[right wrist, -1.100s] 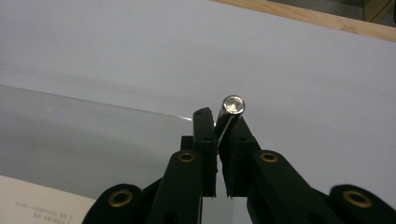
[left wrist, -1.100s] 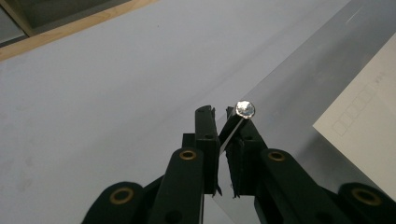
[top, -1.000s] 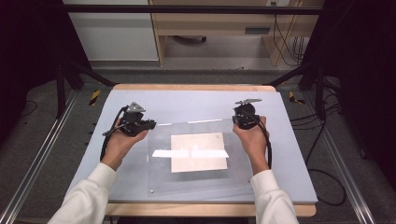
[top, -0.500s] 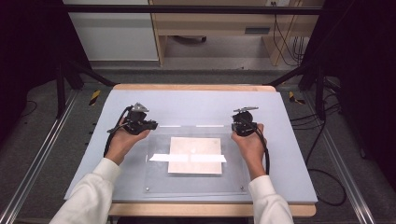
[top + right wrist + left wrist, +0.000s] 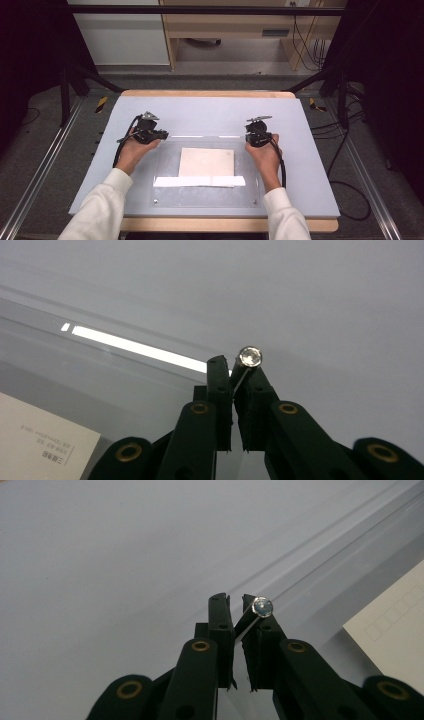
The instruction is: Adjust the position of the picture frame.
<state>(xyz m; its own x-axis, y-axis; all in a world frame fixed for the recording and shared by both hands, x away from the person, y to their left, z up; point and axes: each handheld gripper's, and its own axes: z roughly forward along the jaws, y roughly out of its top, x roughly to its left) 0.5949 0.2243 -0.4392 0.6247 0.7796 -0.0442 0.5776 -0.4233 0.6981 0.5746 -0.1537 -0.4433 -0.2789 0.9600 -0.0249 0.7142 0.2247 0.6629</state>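
Clear sheet (image 5: 205, 197) over card (image 5: 206, 162) on surface (image 5: 210, 110), left claw (image 5: 159, 135) and right claw (image 5: 248, 136) each clamped on a far corner

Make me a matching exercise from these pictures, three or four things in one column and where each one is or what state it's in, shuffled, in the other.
Things:
1. left claw
2. right claw
3. envelope
4. clear sheet

Places or states:
A. lying flat on the blue-grey mat
B. pinching the sheet's far left corner
C. under the clear sheet, near its middle
D. pinching the sheet's far right corner

Pairs: 1-B, 2-D, 3-C, 4-A
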